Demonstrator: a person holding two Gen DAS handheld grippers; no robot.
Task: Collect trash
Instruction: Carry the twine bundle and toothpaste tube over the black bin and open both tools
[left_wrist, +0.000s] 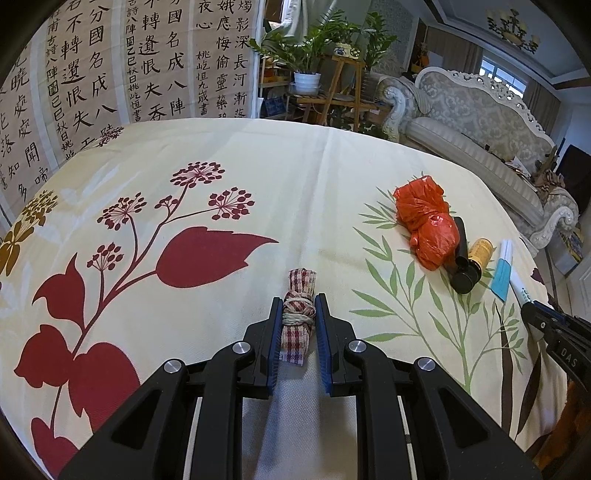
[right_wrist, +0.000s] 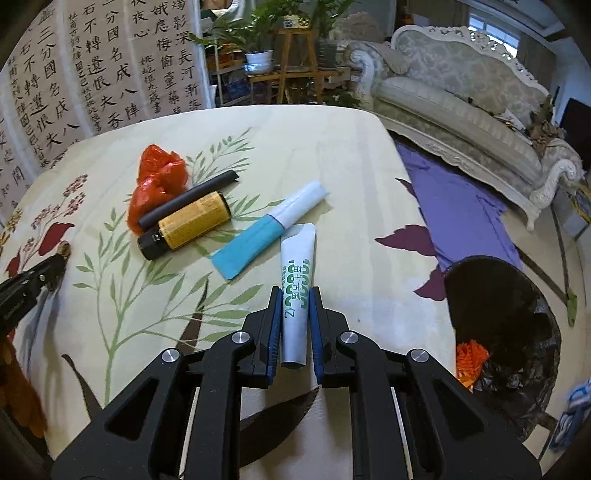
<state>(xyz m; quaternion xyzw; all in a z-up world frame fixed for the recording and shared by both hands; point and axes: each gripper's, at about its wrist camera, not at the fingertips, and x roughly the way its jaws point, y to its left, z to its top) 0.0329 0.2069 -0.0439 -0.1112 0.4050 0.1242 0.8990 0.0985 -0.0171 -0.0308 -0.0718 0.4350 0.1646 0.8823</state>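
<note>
Left hand-held gripper (left_wrist: 298, 314): its 2 blue-padded fingers stand on either side of a small plaid cloth bundle (left_wrist: 298, 314) tied round with twine, which lies on the floral-print desk (left_wrist: 221, 155). The pads sit tight against the bundle's flanks, so the gripper reads as clamped on it, though the bundle is not yet lifted.

Right hand-held gripper (right_wrist: 295, 306): its fingers bracket a white tube with green print (right_wrist: 295, 291), lying lengthwise between them on the desk. The pads appear pressed to the tube, so this too is judged a grip.

Step in hand, by judgement: both pick-ups are at the grasp stage. The next move calls for lifting each item clear and carrying it to the black-lined bin (right_wrist: 506, 325), which stands off the desk's right edge with an orange scrap (right_wrist: 471, 358) already inside. The left item has the longer carry.

Trash remaining on the desk:
1. A crumpled orange plastic bag (right_wrist: 159, 184).
2. A black tube (right_wrist: 188, 203), touching the bag.
3. A yellow-labelled bottle with a black cap (right_wrist: 188, 225), just beside the black tube.
4. A blue-and-white wrapper (right_wrist: 266, 229), near the white tube's far end.

The bundle looks soft and compressible; the tube is flattened and smooth, and could slip.
</note>
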